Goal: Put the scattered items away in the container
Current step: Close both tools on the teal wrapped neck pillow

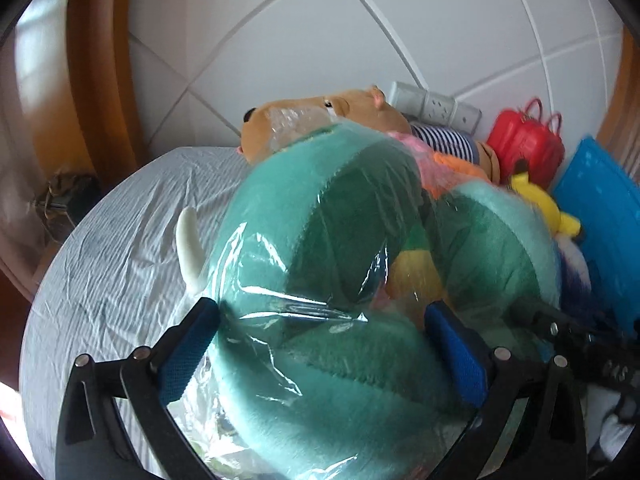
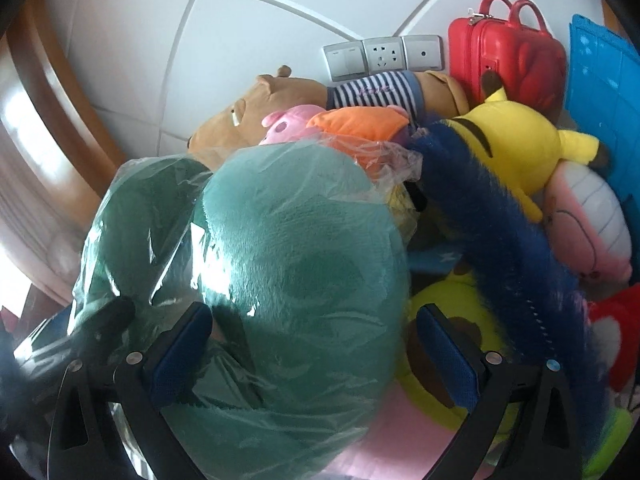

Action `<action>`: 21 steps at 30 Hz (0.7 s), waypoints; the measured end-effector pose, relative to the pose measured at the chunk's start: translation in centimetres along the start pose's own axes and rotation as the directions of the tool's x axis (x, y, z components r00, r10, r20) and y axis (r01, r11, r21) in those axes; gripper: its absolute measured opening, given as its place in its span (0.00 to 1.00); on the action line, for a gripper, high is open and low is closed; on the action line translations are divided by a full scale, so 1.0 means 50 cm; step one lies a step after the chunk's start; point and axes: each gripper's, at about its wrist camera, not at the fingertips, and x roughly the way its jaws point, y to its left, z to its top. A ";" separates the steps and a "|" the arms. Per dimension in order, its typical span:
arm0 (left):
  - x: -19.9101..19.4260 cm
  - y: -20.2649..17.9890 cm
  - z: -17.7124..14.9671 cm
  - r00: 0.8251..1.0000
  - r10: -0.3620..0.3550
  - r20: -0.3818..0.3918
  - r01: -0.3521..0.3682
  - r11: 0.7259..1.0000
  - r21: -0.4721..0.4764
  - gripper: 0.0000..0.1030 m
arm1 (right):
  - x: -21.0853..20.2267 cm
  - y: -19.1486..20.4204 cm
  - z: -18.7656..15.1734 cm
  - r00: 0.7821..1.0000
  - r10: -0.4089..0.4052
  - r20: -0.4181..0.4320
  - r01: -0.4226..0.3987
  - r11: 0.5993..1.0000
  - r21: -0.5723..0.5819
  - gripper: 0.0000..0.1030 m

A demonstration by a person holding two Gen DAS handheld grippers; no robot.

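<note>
Both the left gripper (image 1: 320, 344) and right gripper (image 2: 312, 352) are apparently clasping the bagged green plush (image 1: 320, 240), its bulk lying straight ahead, spanning both.

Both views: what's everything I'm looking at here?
Green plush: 1, teal and dark green, plastic-wrapped, between both grippers.
Bear: 1, tan, striped shirt, against the wall.
Pig: 1, pink, in front of the bear.
Orange plush: 1, beside the pig.
Yellow plush: 1, right of the pile.
Blue plush: 1, dark blue, furry, across the pile.
Case: 1, red, against the wall.
Sockets: 3 plates, grey, on the wall.
Sheet: 1, pale striped, left.
Left gripper: blue pads, around the green plush.
Right gripper: the same.
</note>
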 end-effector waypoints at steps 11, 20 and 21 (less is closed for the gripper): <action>-0.018 0.045 0.064 1.000 -0.005 -0.009 0.005 1.000 -0.020 1.00 | -0.021 -0.004 0.026 0.999 -0.039 0.036 0.040 0.999 -0.035 1.00; 0.070 0.024 0.069 0.992 -0.077 -0.104 0.073 0.997 -0.040 1.00 | 0.054 0.000 0.057 0.998 0.043 -0.048 -0.043 0.999 -0.015 1.00; 0.076 0.025 0.074 0.990 -0.081 -0.118 0.075 0.996 -0.051 1.00 | 0.059 -0.002 0.062 0.997 0.048 -0.062 -0.049 0.999 -0.014 1.00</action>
